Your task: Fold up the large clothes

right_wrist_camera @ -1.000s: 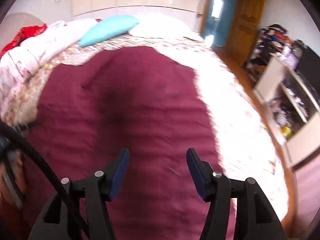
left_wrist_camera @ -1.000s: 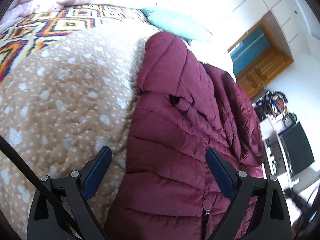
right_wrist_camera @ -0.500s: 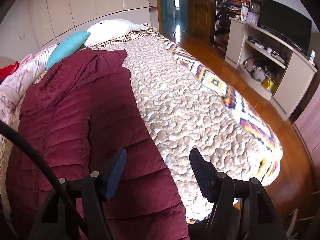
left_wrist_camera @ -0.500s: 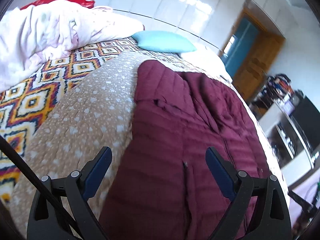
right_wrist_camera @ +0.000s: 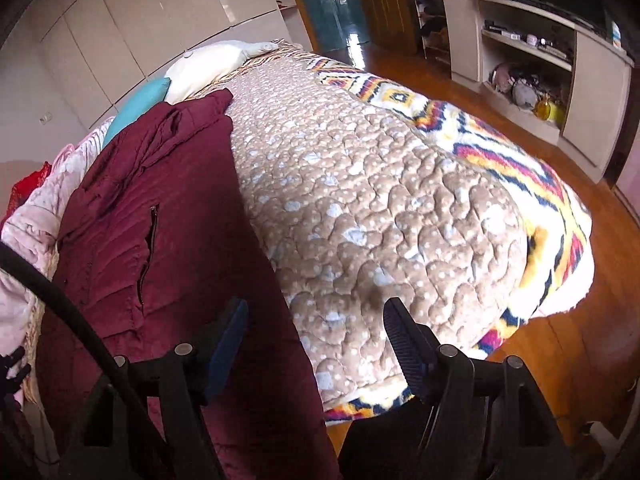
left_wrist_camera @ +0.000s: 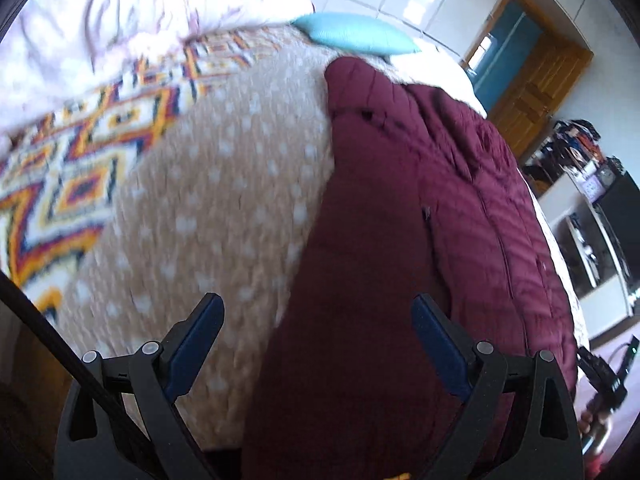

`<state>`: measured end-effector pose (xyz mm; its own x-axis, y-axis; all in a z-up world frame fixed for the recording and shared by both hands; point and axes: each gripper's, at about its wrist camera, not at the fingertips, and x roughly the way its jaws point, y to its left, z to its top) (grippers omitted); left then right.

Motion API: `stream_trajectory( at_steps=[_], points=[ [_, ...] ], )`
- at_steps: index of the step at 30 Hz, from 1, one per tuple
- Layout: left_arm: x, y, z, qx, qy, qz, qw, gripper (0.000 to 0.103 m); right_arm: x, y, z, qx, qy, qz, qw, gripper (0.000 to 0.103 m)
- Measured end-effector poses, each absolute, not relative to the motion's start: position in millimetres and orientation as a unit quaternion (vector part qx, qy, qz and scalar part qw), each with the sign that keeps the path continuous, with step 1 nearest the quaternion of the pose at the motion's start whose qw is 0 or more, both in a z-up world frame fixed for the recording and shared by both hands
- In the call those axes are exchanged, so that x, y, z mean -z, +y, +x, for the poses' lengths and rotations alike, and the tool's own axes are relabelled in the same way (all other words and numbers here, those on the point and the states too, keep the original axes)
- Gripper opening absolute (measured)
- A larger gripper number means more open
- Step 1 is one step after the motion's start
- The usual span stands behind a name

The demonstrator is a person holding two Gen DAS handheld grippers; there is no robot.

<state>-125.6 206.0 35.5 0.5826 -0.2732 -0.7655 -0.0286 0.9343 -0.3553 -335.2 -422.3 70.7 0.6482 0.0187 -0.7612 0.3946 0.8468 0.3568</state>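
Below, maroon jacket (left_wrist_camera: 400, 240) under left tongs (left_wrist_camera: 316, 320), right tongs (right_wrist_camera: 316, 320) opening, empty.

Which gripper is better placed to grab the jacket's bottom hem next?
Left, probably. The left gripper has open jaws straddling the maroon jacket edge; the right gripper, jaws opening, frames mostly the bedspread.

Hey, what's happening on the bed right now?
A person is working with two handheld tools over a maroon puffer jacket spread lengthwise on the tan dotted bedspread. Neither tool holds anything. The left tool hangs open over the jacket's left edge near the hem. The right tool is over the jacket's right edge, its jaws opening with nothing gripped between them. No fold has been started; a teal pillow lies at the head.
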Motion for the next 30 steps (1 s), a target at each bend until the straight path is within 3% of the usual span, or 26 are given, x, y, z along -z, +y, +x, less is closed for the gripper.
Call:
stream_trajectory(
  at_steps=[12, 25, 27, 28, 29, 30],
  points=[
    [10, 192, -178, 0.172, 0.484, -0.206, 0.833, 0.093, -28, -396, -358, 0.006, 0.439, 0.346, 0.829, 0.075],
    [35, 168, -230, 0.17, 0.514, -0.191, 0.819, 0.093, -24, -324, -373, -0.018, 0.507, 0.197, 0.839, 0.075],
    [38, 162, -236, 0.169, 0.523, -0.186, 0.814, 0.093, -24, -319, -374, -0.019, 0.513, 0.181, 0.839, 0.073],
    [40, 160, -236, 0.17, 0.527, -0.184, 0.812, 0.093, -24, -318, -374, -0.017, 0.516, 0.174, 0.839, 0.067],
    [41, 158, -240, 0.172, 0.531, -0.182, 0.81, 0.09, -25, -317, -375, -0.014, 0.52, 0.166, 0.838, 0.06],
    [40, 157, -242, 0.17, 0.53, -0.18, 0.811, 0.075, -25, -316, -375, -0.013, 0.522, 0.162, 0.837, 0.056]
  ],
)
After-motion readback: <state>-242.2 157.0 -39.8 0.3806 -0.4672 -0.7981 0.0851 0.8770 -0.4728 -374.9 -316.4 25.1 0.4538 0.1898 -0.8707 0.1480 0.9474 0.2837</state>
